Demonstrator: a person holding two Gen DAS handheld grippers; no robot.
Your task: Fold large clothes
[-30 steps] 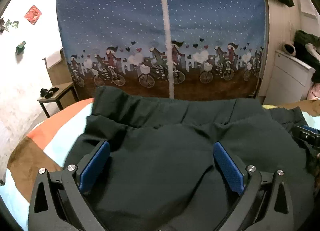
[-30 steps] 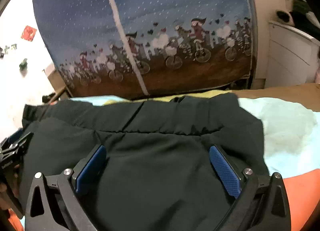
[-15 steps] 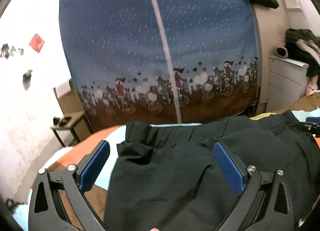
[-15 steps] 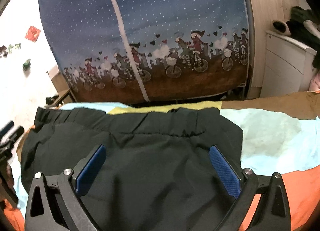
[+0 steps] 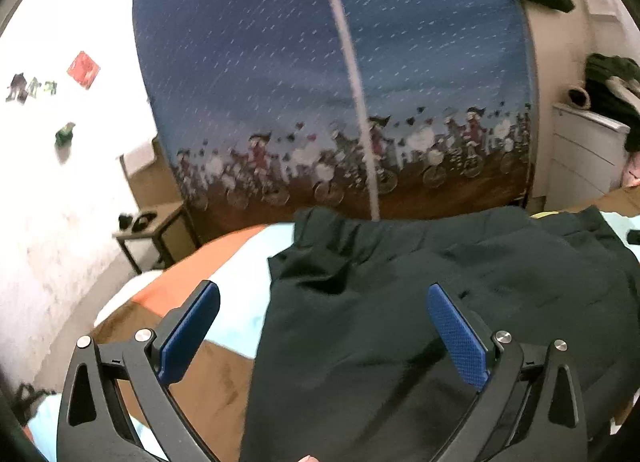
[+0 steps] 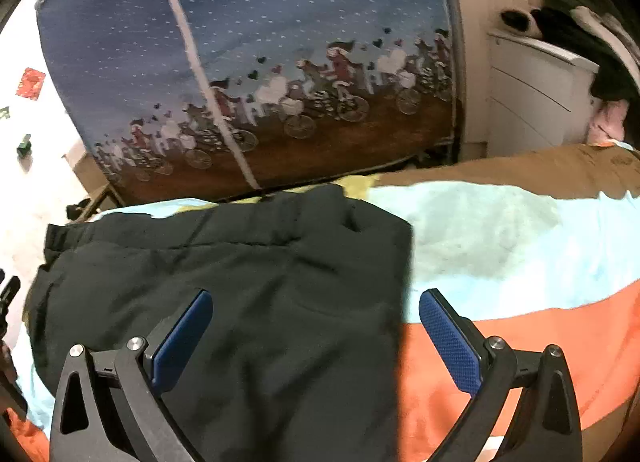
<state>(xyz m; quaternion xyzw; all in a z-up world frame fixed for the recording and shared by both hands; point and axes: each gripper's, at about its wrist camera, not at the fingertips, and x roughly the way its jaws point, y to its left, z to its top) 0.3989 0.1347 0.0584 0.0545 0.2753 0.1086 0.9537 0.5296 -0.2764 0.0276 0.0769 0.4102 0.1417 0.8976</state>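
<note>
Both hand-held grippers have swung outward within 1 second: the left gripper, earlier centred over the dark garment, now straddles its left edge, while the right gripper has shifted to straddle the right edge. Each has its blue pads spread wide and pinches nothing. The garment lies flat on the striped bedspread, its gathered waistband toward the far side of the bed, nearest the bicycle-print wardrobe cover. The outward drift suggests the 2 tools are lining up on opposite side edges for a fold, with no edge grasped yet. Around the bed stand a small side table at the left, a white drawer unit at the right with clothes piled on top. Nothing lies on the garment itself; a ripple near the waistband may need smoothing, and motion blur softens detail in both views.
</note>
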